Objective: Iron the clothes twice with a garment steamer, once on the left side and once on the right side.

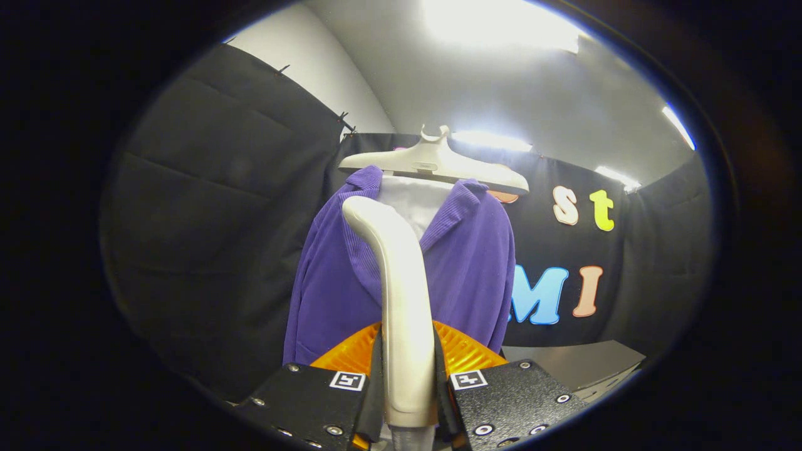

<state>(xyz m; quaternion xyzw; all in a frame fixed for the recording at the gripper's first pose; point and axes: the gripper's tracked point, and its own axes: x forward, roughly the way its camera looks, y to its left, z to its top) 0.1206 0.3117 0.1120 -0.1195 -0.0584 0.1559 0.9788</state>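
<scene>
**Garment steamer in grip, jacket on hanger: passes judged still to be made**

Progress: the garment steamer (pixel 401 294) is held by its handle, clamped between both fingers of the gripper (pixel 408 388) at lower centre. Its head is raised before the jacket's middle; whether it touches the cloth cannot be told. No pass on either side can be confirmed; both are judged outstanding.

Materials and shapes:
- Steamer handle: smooth, glossy, pale, curved leftward at the top.
- Orange ribbed piece (pixel 467 354): domed, translucent, behind the fingers.
- Purple jacket (pixel 473 269): ribbed, corduroy-like, lapelled, centre of frame.
- White lining (pixel 413 200): plain, at the collar.
- Hanger (pixel 435 164): broad, cream, moulded plastic, upper centre.
</scene>
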